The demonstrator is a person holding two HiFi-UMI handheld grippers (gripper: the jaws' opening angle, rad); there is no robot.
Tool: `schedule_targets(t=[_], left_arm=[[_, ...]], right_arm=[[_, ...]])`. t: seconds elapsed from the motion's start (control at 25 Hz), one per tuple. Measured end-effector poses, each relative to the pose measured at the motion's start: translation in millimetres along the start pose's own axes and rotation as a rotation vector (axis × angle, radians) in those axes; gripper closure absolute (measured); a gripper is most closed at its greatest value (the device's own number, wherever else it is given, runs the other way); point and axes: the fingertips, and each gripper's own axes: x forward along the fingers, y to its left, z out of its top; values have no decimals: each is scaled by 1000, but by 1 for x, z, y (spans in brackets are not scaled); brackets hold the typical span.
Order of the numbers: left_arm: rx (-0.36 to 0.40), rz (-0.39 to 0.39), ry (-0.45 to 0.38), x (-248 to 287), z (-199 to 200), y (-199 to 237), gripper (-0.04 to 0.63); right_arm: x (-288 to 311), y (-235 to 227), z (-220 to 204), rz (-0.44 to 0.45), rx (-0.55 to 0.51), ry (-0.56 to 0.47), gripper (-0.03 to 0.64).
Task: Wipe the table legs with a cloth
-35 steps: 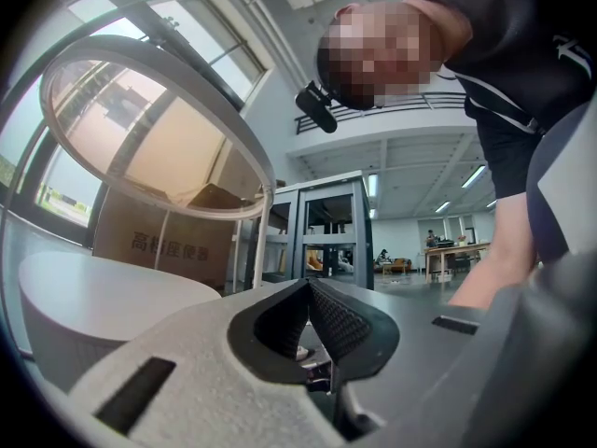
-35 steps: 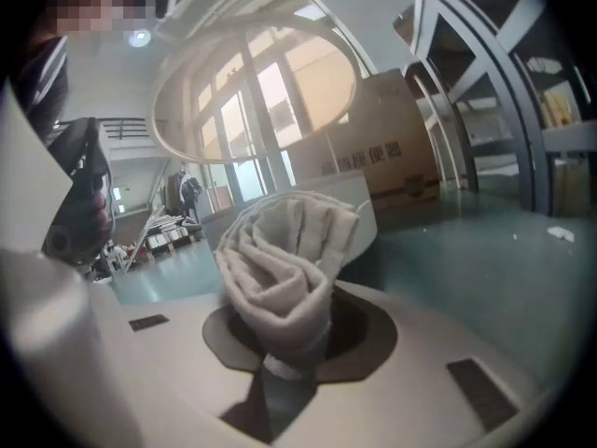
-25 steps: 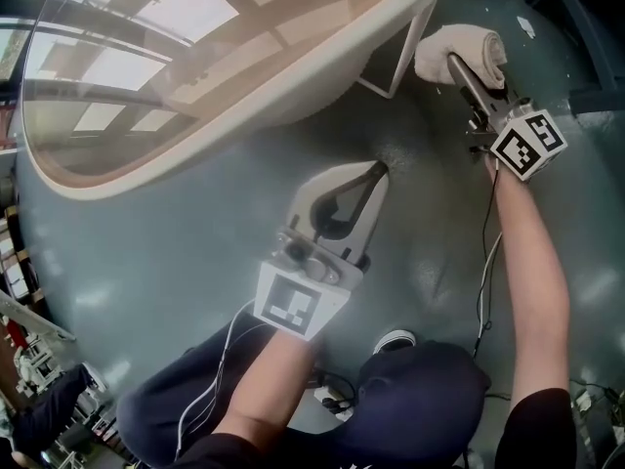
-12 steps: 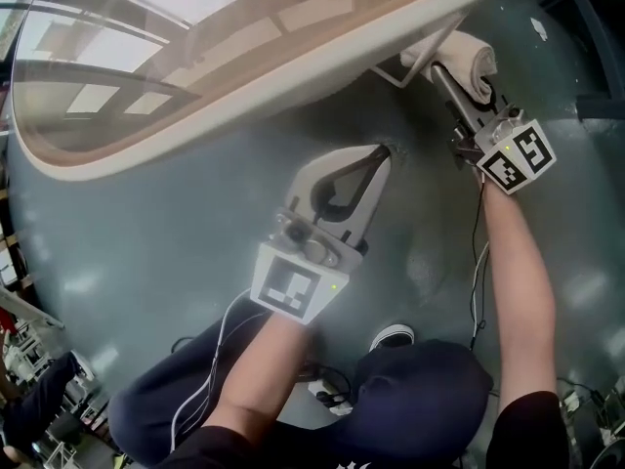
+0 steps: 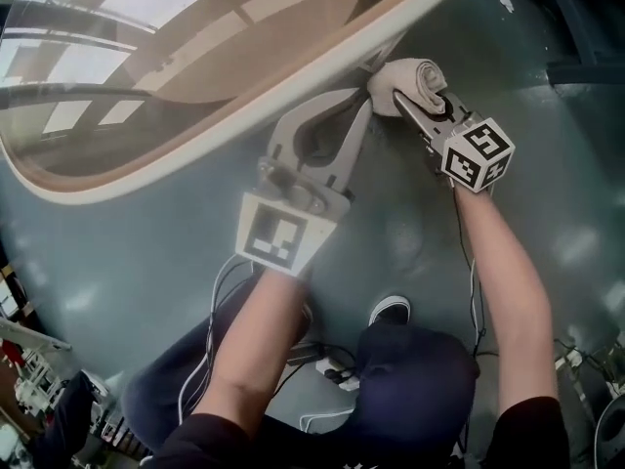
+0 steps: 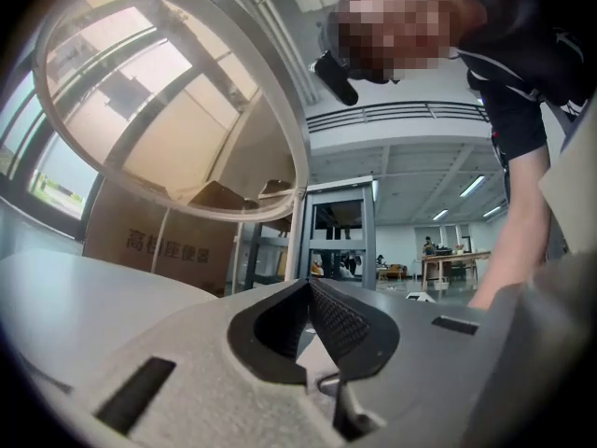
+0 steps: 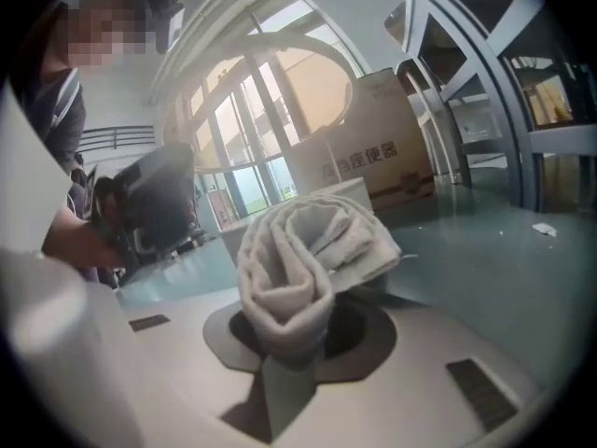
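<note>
Cloth (image 5: 412, 78) we clench in the right hand-held gripper (image 5: 402, 101) at one o'clock may unroll against the counter leg (image 5: 381, 52); left hand-held gripper (image 5: 359, 110) closed, empty.

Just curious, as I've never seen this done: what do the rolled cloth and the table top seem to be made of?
Cloth: probably soft white terry cotton, since its surface looks matte and fuzzy. Table top: apparently glossy glass, since it mirrors windows and beams. Its smooth cream rim may be painted.
</note>
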Motion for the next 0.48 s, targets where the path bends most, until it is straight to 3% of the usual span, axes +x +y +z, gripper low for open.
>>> schedule_targets(t=[0.24, 0.48], left_arm=[[-158, 68, 100, -21, 61, -31, 589], [-201, 74, 163, -44, 206, -70, 589]], right_arm=[[-91, 82, 107, -40, 40, -79, 545], [-181, 200, 249, 0, -23, -113, 545]])
